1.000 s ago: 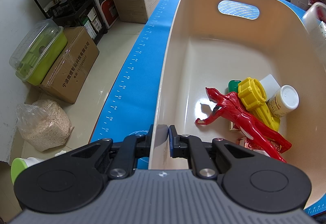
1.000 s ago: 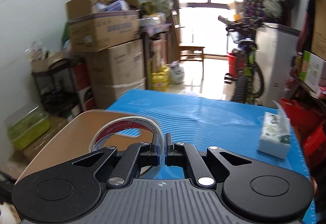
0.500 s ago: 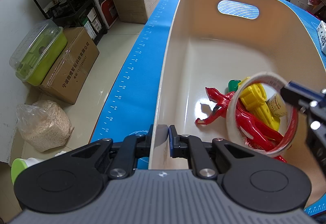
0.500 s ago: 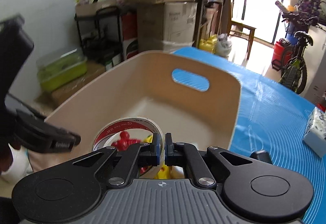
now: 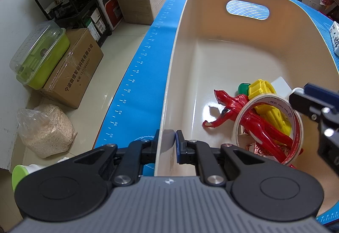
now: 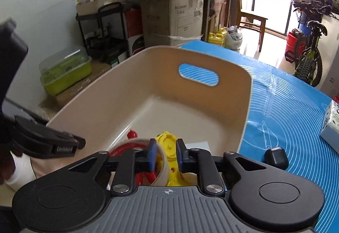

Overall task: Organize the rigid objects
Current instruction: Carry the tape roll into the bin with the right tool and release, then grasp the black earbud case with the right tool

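A beige tub (image 5: 211,46) stands on the blue mat. My left gripper (image 5: 165,144) is shut on the tub's near rim. In the tub lie a red figure (image 5: 250,112), a yellow toy (image 5: 267,103), a green piece and a white bottle. A tape roll (image 5: 269,127) rests on the toys; it also shows in the right wrist view (image 6: 163,166). My right gripper (image 6: 166,155) hovers over the tub's near end, its jaws apart, the tape roll leaning by its left finger (image 6: 151,154).
A black object (image 6: 276,157) and a tissue pack (image 6: 331,120) lie on the blue mat (image 6: 286,105) right of the tub. Boxes, a shelf, a green container (image 5: 40,57) and a grain bag (image 5: 45,129) stand on the floor to the left.
My right gripper moved down over the tub and opened; the tape roll it held now lies on the toys. The left gripper stayed on the rim.
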A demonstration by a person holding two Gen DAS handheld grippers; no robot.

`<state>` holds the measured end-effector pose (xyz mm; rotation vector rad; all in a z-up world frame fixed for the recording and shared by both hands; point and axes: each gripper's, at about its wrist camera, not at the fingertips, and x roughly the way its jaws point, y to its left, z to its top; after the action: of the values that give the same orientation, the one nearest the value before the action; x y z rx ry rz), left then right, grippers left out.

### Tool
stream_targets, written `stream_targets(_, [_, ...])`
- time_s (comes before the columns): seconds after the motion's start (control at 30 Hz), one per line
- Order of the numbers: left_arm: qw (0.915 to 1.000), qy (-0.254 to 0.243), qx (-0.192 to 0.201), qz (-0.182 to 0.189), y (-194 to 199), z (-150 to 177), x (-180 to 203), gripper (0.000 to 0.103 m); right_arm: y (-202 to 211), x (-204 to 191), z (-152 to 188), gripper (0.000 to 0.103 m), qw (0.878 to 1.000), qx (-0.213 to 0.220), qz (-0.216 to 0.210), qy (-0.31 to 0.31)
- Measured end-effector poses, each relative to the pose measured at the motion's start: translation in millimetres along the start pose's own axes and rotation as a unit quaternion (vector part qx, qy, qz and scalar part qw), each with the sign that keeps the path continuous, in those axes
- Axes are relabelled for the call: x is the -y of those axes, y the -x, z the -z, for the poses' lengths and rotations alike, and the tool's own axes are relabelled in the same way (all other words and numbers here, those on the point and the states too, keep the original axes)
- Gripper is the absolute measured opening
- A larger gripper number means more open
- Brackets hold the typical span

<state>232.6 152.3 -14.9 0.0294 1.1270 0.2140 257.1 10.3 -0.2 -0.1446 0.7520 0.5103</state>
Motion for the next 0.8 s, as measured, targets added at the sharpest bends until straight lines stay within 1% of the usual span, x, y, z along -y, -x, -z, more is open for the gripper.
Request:
stream_targets(0.13, [1.0000, 0.000, 0.000, 0.000, 0, 0, 0, 0.014, 8, 9, -6, 0.050, 1.000, 0.017, 0.003, -0.015])
stream_targets(0.2, [1.0000, 0.000, 0.000, 0.000, 0, 0, 0, 0.014, 15, 15, -9, 0.058, 0.999, 0.030, 0.010, -0.021])
stream_targets(0.23, [1.0000, 0.000, 0.000, 0.000, 0, 0, 0, 0.014, 17, 20, -11, 0.059, 0.999, 0.037, 0.014, -0.026])
stream_targets(0.3, [1.0000, 0.000, 0.000, 0.000, 0, 0, 0, 0.014, 22, 30, -13, 0.065, 0.998, 0.048, 0.022, -0.039])
stream_targets(0.33, [1.0000, 0.000, 0.000, 0.000, 0, 0, 0, 0.014, 24, 36, -15, 0.067, 0.997, 0.053, 0.027, -0.046])
stream_targets(0.4, [1.0000, 0.000, 0.000, 0.000, 0, 0, 0, 0.014, 26, 49, -16, 0.075, 0.995, 0.060, 0.041, -0.061])
stream_targets(0.47, [1.0000, 0.000, 0.000, 0.000, 0, 0, 0, 0.014, 26, 63, -16, 0.078, 0.994, 0.063, 0.052, -0.073])
stream_targets(0.53, [1.0000, 0.000, 0.000, 0.000, 0, 0, 0, 0.014, 24, 77, -14, 0.083, 0.992, 0.066, 0.073, -0.083])
stream_targets(0.6, [1.0000, 0.000, 0.000, 0.000, 0, 0, 0, 0.015, 21, 91, -10, 0.089, 0.989, 0.066, 0.087, -0.095])
stream_targets(0.67, [1.0000, 0.000, 0.000, 0.000, 0, 0, 0, 0.015, 16, 105, -4, 0.092, 0.987, 0.061, 0.101, -0.108])
stream_targets(0.8, [1.0000, 0.000, 0.000, 0.000, 0, 0, 0, 0.015, -1, 126, 9, 0.092, 0.984, 0.043, 0.125, -0.121])
